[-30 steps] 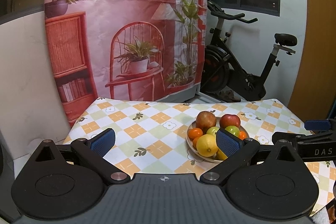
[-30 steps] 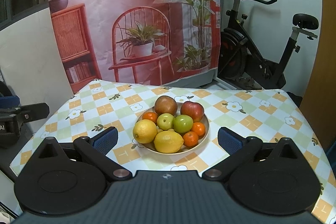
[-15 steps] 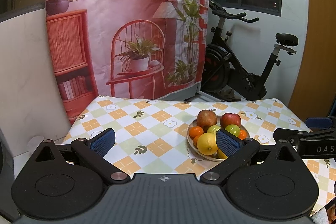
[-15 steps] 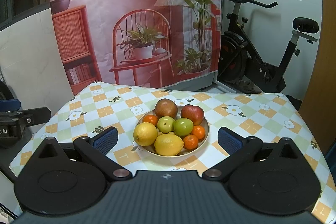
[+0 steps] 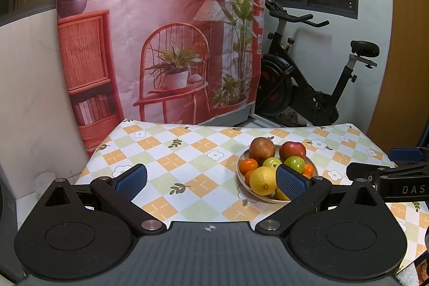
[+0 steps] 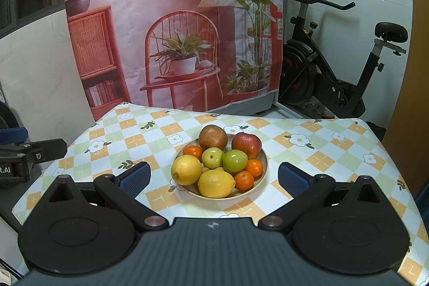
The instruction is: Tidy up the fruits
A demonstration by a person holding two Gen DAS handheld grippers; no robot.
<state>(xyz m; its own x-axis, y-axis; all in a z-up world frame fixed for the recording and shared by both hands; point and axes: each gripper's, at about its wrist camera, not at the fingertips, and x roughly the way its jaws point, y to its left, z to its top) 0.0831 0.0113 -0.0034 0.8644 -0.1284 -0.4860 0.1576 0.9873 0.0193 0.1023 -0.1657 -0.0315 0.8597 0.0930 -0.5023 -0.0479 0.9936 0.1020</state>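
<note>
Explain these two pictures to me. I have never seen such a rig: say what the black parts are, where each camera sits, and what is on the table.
Each picture comes from a camera fixed on a hand-held gripper, looking forward along its two fingers. The black arms with blue pads are those fingers. One view shows the left gripper, the other the right gripper. Both are open and hold nothing. On the checked tablecloth stands a bowl with two red apples, two green apples, two lemons and small oranges. The right gripper faces it squarely.

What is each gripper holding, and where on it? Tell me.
Nothing. The left gripper and right gripper are both open and empty; all fruit sits in the bowl.
</note>
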